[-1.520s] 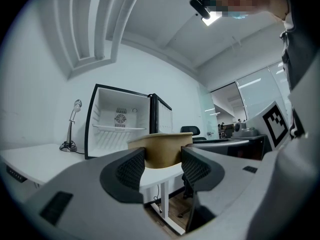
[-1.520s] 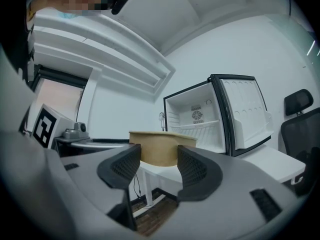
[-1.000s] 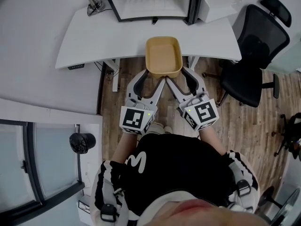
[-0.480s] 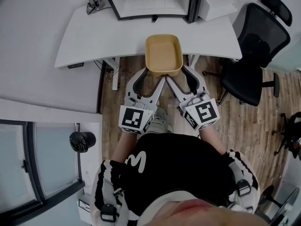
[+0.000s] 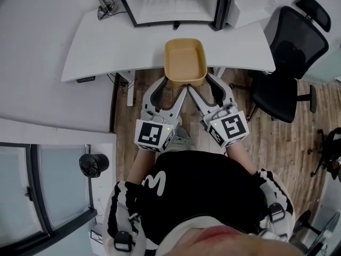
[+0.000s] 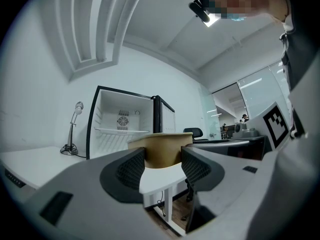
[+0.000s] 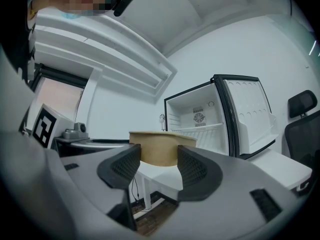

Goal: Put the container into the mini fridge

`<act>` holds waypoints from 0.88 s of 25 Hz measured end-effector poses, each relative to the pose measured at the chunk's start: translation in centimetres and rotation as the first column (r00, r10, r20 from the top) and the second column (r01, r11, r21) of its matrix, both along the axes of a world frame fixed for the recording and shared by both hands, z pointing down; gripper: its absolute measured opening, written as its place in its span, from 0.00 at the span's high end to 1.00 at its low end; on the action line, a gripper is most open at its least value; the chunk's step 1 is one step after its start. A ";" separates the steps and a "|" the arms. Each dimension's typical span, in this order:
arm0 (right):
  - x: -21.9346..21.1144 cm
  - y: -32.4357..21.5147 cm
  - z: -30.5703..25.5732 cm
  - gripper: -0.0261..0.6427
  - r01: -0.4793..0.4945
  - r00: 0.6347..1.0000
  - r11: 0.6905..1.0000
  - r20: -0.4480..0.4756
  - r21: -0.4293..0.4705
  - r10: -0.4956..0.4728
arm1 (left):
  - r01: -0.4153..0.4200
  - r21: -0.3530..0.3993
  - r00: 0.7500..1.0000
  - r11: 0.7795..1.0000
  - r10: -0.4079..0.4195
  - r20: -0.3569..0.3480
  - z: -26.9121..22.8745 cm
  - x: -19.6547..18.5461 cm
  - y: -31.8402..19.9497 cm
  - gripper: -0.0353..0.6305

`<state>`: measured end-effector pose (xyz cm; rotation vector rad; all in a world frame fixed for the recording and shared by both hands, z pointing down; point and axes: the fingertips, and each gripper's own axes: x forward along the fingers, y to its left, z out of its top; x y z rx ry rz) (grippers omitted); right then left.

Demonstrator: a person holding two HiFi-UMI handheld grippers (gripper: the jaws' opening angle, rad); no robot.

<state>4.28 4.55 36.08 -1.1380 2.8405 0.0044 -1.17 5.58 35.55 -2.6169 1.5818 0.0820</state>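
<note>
Holding the tan container [image 5: 185, 62] between both tools: left gripper [image 5: 173, 86] and right gripper [image 5: 201, 84] each pinch its near end. Open mini fridge [image 5: 170, 1] straight ahead of the jaws, white desk [image 5: 106, 41] underneath.

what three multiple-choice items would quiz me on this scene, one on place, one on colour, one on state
1. Where is the container?
A. inside the fridge
B. over the near edge of the desk, in front of the fridge
C. on the floor

2. What colour is the container?
A. tan
B. blue
C. black

3. The fridge is
A. shut
B. tipped on its side
C. open

Answers:
1. B: the head view shows it straddling the desk's near edge, short of the fridge.
2. A: its walls and inside are tan in all three views.
3. C: both gripper views show the bare white shelves, with the door swung aside.
</note>
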 end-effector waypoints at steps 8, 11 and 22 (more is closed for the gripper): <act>-0.5 -2.3 -0.5 0.60 -0.015 1.000 1.000 0.003 0.003 0.015 | -0.016 0.023 1.000 1.000 0.016 0.007 -0.5 -0.6 -2.4 0.60; -0.7 -3.2 -0.5 0.60 -0.019 1.000 1.000 0.005 0.009 0.019 | -0.020 0.024 1.000 0.999 0.020 0.008 -0.6 -0.8 -3.3 0.60; -1.3 -6.4 -0.7 0.60 -0.029 1.000 0.999 0.000 0.013 0.029 | -0.033 0.028 0.999 0.999 0.033 0.007 -0.7 -1.4 -6.6 0.60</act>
